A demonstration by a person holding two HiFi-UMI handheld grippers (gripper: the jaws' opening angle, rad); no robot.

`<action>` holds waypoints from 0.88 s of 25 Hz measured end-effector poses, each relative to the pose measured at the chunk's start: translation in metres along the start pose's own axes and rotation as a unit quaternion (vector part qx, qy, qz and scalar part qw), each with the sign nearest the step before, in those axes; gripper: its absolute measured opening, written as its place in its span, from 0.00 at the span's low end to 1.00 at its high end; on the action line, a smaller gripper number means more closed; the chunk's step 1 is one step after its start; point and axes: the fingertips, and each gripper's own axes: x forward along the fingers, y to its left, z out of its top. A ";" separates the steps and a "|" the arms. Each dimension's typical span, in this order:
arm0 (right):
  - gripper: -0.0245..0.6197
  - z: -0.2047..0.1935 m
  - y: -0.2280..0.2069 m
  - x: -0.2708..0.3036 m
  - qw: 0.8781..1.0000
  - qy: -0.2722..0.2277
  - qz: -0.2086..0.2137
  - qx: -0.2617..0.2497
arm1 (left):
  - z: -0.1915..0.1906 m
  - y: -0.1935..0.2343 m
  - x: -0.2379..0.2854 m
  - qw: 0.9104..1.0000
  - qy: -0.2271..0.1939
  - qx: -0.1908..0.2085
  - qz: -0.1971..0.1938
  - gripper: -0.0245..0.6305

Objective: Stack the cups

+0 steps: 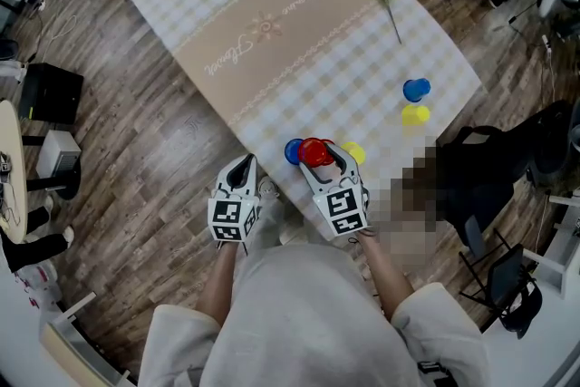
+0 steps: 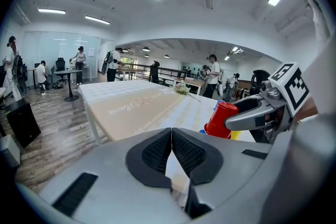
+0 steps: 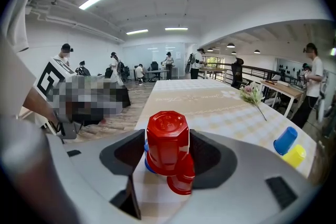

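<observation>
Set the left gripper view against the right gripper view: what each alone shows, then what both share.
Left gripper view only: the left tool, shut on nothing, and the right tool from outside. Right gripper view only: a second red cup low in front, plus a blue cup and yellow cup farther out. Both: the gripped red cup, the flower sprig, the checked tablecloth.

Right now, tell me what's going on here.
A person holds a gripper in each hand. The right gripper is shut on an upside-down red cup at the near edge of the table, close to a blue cup and a yellow cup. The left gripper is shut, empty, off the table. A second blue cup and second yellow cup sit farther right.
</observation>
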 end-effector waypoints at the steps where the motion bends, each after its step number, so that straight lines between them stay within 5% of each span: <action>1: 0.47 0.001 0.001 -0.001 1.000 -0.004 0.001 0.002 | 0.000 0.000 0.000 1.000 0.000 0.000 0.000 0.06; 6: 0.56 0.007 0.002 -0.005 1.000 -0.021 0.003 0.007 | -0.001 0.000 0.000 1.000 0.002 0.001 -0.001 0.06; 14: 0.53 0.036 -0.001 -0.024 0.997 -0.076 0.010 0.016 | 0.002 -0.007 0.008 1.000 0.001 0.005 -0.011 0.06; 22: 0.52 0.053 -0.033 -0.050 0.993 -0.109 -0.031 0.031 | 0.010 -0.013 0.021 1.000 0.002 0.019 -0.025 0.06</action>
